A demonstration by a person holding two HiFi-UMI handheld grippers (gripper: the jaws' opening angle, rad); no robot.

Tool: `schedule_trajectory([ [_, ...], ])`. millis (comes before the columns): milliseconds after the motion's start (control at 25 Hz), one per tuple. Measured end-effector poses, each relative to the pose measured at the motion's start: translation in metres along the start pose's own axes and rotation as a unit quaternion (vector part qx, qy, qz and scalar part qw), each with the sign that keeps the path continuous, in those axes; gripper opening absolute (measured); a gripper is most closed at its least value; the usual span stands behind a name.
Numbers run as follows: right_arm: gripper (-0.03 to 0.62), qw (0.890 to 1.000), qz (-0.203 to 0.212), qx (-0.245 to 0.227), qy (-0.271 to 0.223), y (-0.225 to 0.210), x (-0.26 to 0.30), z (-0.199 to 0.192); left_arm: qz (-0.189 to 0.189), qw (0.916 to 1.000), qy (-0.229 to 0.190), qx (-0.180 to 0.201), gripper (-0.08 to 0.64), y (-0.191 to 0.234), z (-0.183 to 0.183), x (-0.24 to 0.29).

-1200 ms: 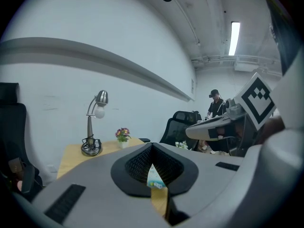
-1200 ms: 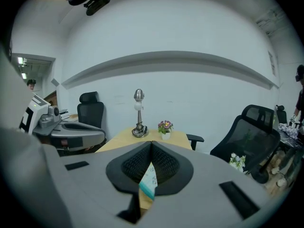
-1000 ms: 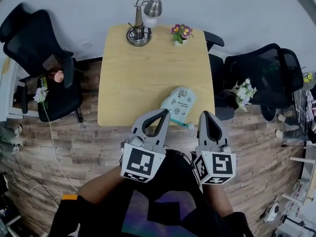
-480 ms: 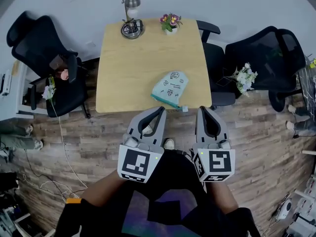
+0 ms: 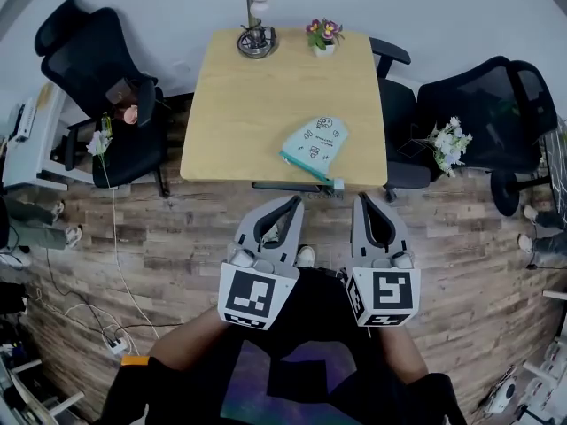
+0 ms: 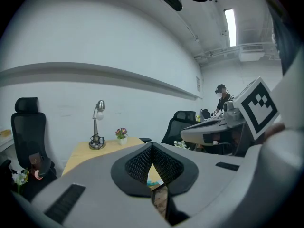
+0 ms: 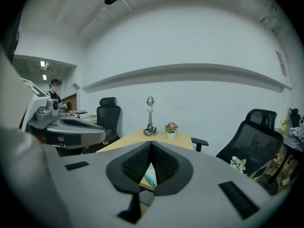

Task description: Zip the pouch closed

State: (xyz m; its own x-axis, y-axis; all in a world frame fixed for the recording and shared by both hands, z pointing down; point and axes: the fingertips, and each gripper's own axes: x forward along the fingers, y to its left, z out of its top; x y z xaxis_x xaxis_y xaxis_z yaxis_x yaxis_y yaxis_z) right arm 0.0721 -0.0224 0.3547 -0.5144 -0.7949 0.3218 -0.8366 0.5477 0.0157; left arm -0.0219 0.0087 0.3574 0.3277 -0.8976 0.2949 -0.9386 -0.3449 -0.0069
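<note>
The left gripper [image 5: 296, 200] has its 2 jaws pressed together at the tips with nothing between them. The right gripper [image 5: 362, 198] is the same, pinched shut on nothing. The person holds both out in front of their body, side by side and pointing at the table [image 5: 239, 104], over the wooden floor [image 5: 177, 246] and short of the table's front edge. Neither touches anything.

The pouch [image 5: 314, 142] lies flat on the table's near right part, well apart from both grippers. It is pale mint with small printed doodles, and its darker teal zip edge [image 5: 306, 168] faces the person. At the right end of that edge, just at the table's front rim, sits a small piece that looks like the zip pull [image 5: 336, 184].

From here the zip reads as 1 thin line with no gaping mouth, which would suit a closed pouch, but it is too small to tell whether the teeth are joined along the whole length. So this could be a pouch waiting to be zipped, or one already zipped with the grippers standing clear of it.

Further back stand a desk lamp [image 5: 257, 25] and a small flower pot [image 5: 324, 35], with black office chairs [image 5: 97, 87] on either side.
</note>
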Motion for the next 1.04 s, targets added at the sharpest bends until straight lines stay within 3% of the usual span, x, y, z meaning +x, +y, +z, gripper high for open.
schedule_trajectory([
  [840, 0.014, 1.000, 0.017, -0.010, -0.003, 0.014, -0.013, -0.005, 0.022, 0.9997, -0.003, 0.000, 0.008, -0.003, -0.003, -0.015],
  [1040, 0.014, 1.000, 0.018, -0.011, -0.002, 0.015, -0.012, -0.006, 0.022, 0.9992, -0.023, 0.023, 0.009, -0.001, 0.005, -0.014],
])
